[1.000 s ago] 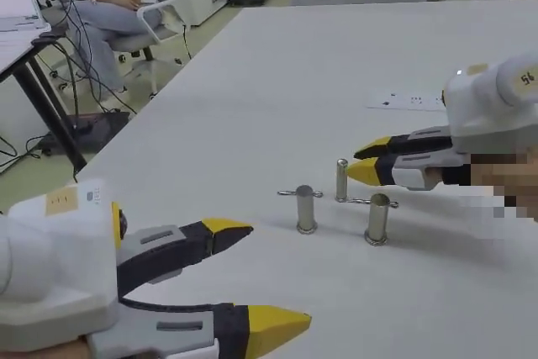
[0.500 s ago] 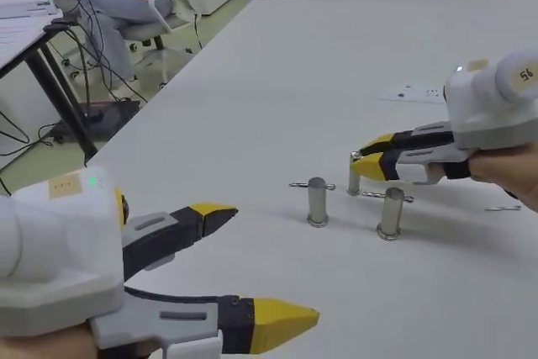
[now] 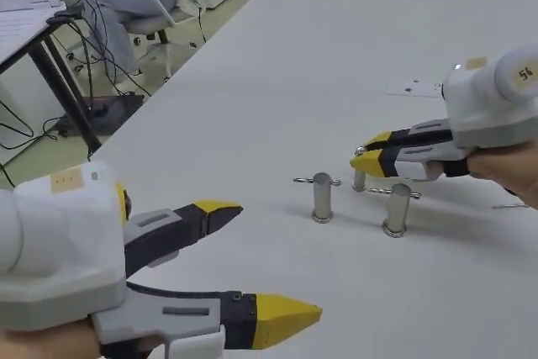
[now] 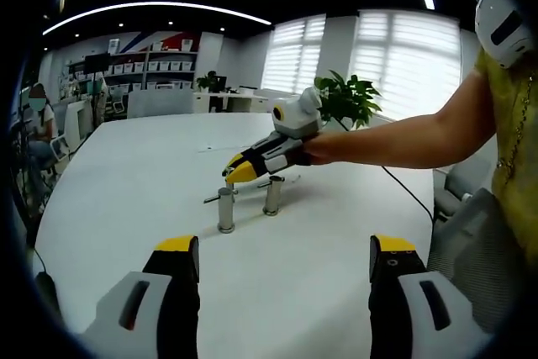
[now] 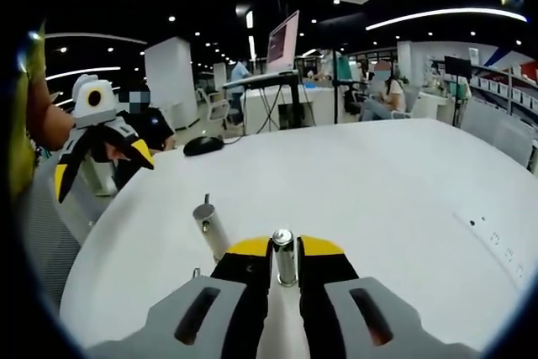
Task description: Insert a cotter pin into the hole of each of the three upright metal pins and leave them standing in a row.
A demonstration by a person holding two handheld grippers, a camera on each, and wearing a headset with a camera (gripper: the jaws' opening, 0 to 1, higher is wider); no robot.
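Mid-table, pins: three metal pins stand upright, close together on the white table (image 3: 252, 81). The near-left pin (image 3: 322, 199) and near-right pin (image 3: 397, 212) sit side by side; the far pin (image 3: 360, 181) stands just behind the gap between them.
Cotter pins fitted: the left cotter pin (image 3: 301, 181) runs crosswise through the near-left pin's top, and the right cotter pin (image 3: 378, 192) does likewise through the near-right pin. Whether the far pin carries one cannot be made out.
Right gripper (image 3: 363, 155): jaws drawn together on the far pin's upper part. The right gripper view shows the pin's shiny top pinched between the yellow tips.
Left gripper (image 3: 262, 262): jaws spread wide, nothing between them. It is low at the table's near edge, well apart from the pins and pointing toward them.
Loose cotter pin (image 3: 504, 205): a thin wire flat on the table off to the right of the group, under the right hand, its long axis roughly along the row.
Key relation: the far pin's axis is vertical and the right jaws cross it level, so a sideways slide keeps it upright. The loose cotter pin lies far nearer the right gripper than the left.
Judged step: two pins look finished; the far pin probably needs its cotter and a place in line.
Risk: brushing the near-right pin, which stands just beside the right jaws.
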